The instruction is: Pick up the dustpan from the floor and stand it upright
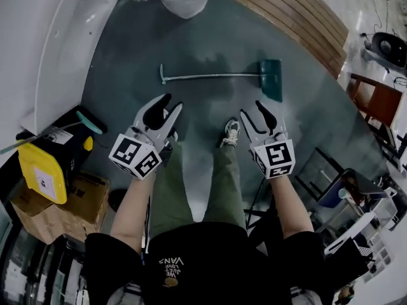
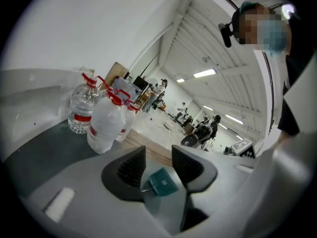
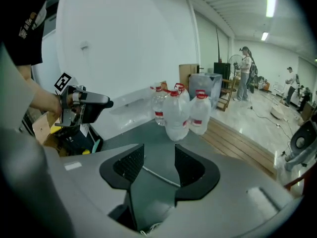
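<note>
The dustpan lies flat on the dark grey floor, its teal pan (image 1: 271,78) at the right and its long metal handle (image 1: 210,75) running left. Both grippers hover above the floor on my side of it, apart from it. My left gripper (image 1: 170,107) is open and empty below the middle of the handle. Through its jaws (image 2: 158,162) the teal pan (image 2: 163,182) shows far off. My right gripper (image 1: 254,112) is also open and empty, just short of the pan. Between its jaws (image 3: 158,165) a stretch of the handle (image 3: 161,176) shows on the floor.
Large water bottles (image 3: 176,113) stand at the far edge of the grey floor, beside a wooden strip (image 1: 299,18). A white curved wall (image 1: 57,43) bounds the left. A yellow box (image 1: 41,170) and a cardboard box (image 1: 70,208) sit at near left, chairs (image 1: 375,100) at right. My shoe (image 1: 231,132) is below the handle.
</note>
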Available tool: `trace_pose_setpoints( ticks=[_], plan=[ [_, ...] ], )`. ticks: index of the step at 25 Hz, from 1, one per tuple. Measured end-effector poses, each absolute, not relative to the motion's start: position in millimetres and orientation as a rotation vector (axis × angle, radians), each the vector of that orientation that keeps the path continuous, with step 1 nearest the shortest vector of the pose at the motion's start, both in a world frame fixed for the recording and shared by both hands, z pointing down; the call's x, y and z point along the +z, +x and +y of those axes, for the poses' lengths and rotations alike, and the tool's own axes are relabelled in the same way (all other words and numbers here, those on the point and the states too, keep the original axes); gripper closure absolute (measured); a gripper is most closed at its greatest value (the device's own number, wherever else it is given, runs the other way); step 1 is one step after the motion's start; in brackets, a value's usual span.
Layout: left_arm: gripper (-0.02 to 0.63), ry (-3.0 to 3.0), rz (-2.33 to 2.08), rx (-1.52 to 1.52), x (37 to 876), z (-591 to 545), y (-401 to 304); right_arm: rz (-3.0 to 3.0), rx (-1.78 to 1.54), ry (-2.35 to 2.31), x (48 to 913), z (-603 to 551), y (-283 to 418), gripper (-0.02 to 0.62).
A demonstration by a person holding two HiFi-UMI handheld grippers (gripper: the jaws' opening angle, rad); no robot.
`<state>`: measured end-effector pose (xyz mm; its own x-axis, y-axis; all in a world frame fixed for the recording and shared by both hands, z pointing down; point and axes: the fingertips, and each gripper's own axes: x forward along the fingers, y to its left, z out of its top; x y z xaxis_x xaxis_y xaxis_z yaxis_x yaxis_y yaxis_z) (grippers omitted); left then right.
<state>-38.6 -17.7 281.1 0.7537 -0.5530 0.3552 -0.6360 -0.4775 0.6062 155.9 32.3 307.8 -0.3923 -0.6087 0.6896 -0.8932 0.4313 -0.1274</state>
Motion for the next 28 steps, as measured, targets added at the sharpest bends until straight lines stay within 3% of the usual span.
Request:
trace_pose_setpoints(
  ticks=[11,28],
  plan=[
    [0.431,2.040,-0.963,0.218,496.8,18.5,-37.2,-1.980,0.609,0.894,536.9,67.7,172.6,0.425],
    [0.431,1.854,-1.165,0.226,730.4,26.7,-39.8,-1.786,0.322,0.457,800.4,58.7,229.8,0.425]
  ],
)
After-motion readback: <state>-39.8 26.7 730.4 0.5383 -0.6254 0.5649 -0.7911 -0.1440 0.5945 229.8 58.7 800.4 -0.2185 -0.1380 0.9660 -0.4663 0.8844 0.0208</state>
